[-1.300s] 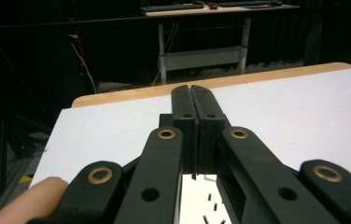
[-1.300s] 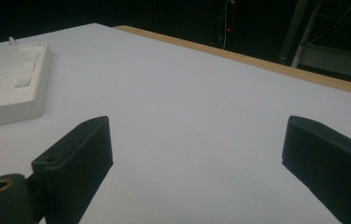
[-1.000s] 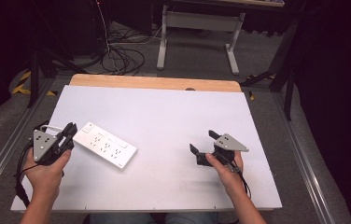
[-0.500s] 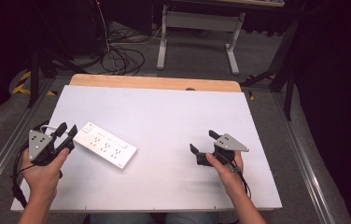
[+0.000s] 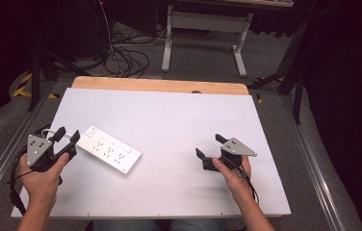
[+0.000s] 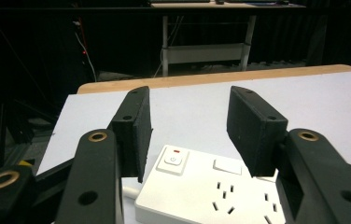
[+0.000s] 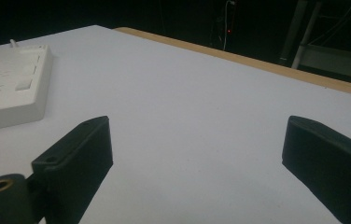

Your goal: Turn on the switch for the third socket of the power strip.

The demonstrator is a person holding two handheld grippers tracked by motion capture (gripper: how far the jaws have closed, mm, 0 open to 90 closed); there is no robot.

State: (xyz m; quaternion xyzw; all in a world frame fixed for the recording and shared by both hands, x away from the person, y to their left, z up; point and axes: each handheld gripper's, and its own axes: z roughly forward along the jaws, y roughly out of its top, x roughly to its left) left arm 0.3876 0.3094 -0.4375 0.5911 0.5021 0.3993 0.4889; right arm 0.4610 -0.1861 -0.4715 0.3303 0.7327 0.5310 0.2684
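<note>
A white power strip [image 5: 111,150] lies flat at the left of the white table [image 5: 179,115], slanting from far left to near right. My left gripper [image 5: 68,135] sits at its left end, open; its jaws have just been opening. In the left gripper view the strip's switch end [image 6: 201,191] lies low between the left gripper's [image 6: 190,126] black pads [image 6: 136,126], which do not press on it. My right gripper [image 5: 209,146] rests at the right of the table, open and with nothing in it. In the right gripper view its wide-open jaws [image 7: 201,144] frame bare table, with the strip [image 7: 10,88] far off at the left.
A wooden edge [image 5: 160,85] runs along the table's far side. Beyond it are floor cables [image 5: 126,60] and a metal stand's legs [image 5: 203,43]. Metal rails [image 5: 309,159] flank the table on both sides.
The left gripper's jaws have spread apart at the strip's left end. The strip and the right gripper have stayed where they were.
</note>
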